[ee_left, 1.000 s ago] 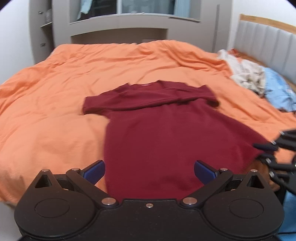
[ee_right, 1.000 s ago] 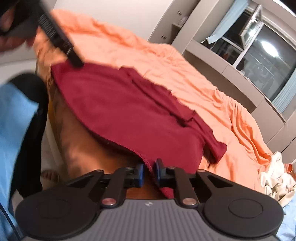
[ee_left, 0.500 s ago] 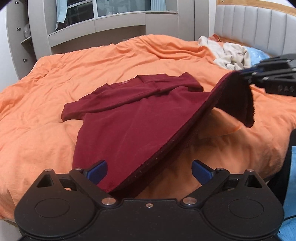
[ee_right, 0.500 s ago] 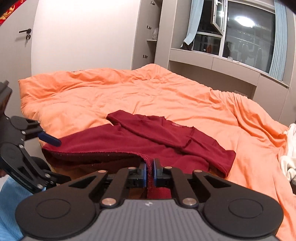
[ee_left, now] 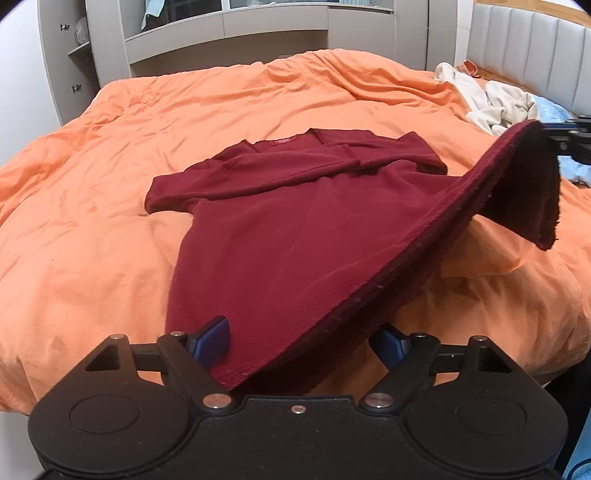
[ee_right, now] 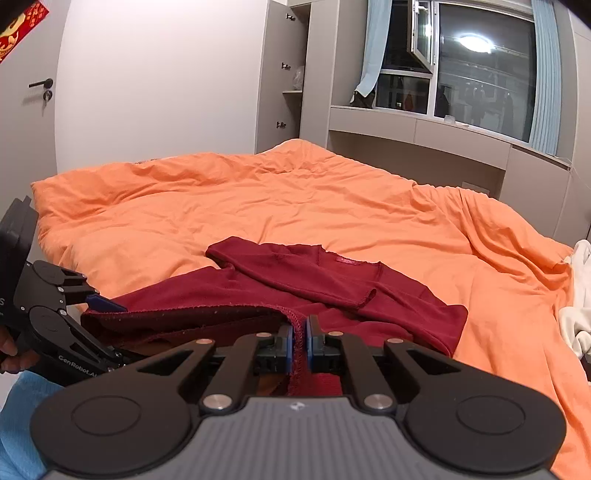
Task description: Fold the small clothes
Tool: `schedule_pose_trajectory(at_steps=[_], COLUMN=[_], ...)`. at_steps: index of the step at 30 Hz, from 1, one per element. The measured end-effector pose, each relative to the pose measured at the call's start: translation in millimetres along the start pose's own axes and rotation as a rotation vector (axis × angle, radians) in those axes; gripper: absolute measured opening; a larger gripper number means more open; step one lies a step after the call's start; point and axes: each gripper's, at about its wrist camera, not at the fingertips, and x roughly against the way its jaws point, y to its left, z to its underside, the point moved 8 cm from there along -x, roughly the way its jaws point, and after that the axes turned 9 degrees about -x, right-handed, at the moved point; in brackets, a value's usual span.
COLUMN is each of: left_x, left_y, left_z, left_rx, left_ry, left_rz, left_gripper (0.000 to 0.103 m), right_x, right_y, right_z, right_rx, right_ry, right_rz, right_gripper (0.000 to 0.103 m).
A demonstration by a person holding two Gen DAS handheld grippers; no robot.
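Dark red shirt (ee_left: 288, 236) lying on the orange duvet (ee_left: 92, 192), one hem corner raised
The right gripper (ee_right: 300, 338) has its fingers clamped on the lifted hem corner; the left gripper (ee_left: 301, 341) has just been narrowing, its fingers spread either side of the near hem corner, pads not pressing the cloth; pale clothes (ee_left: 487, 99) lie by the headboard

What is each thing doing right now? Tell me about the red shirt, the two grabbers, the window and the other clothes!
Red shirt: flat on the orange duvet, sleeves folded in, one hem corner lifted.
Right gripper: shut on the shirt's hem.
Left gripper: open, jaws have just been closing around the other hem corner.
Window: one pane swung open.
Pale clothes: crumpled, unfolded.
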Motion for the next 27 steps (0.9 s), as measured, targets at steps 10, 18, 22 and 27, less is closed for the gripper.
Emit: schedule_pose_trajectory(at_steps=[10,18,22,27], left_x=[-4.7,3.4,9.0,23.5], left_y=[9.2,24.7,35.4,49.4], left_z=[1.3,2.3,1.1,-14.4], left_rx=[-0.022,-0.012,-0.008,0.015], left_ry=[0.025,0.012,-0.005,-0.071], left_rz=[-0.044,-0.086,-0.124,-0.142], left_gripper=[0.064,0.039,0.029,0.008], right_x=[3.5,7.1,9.3,9.0], right_y=[-1.1,-2.3,-6.1,-11.2], right_z=[-4.7,-2.2,-1.8,-6.1], right_rx=[-0.009,-0.010,-0.014,-0.022], right_ry=[-0.028,-0.033,-0.035,-0.049], right_rz=[0.013,0.023,0.029,0.039], right_gripper=[0.007,0.007,0.007,0.007])
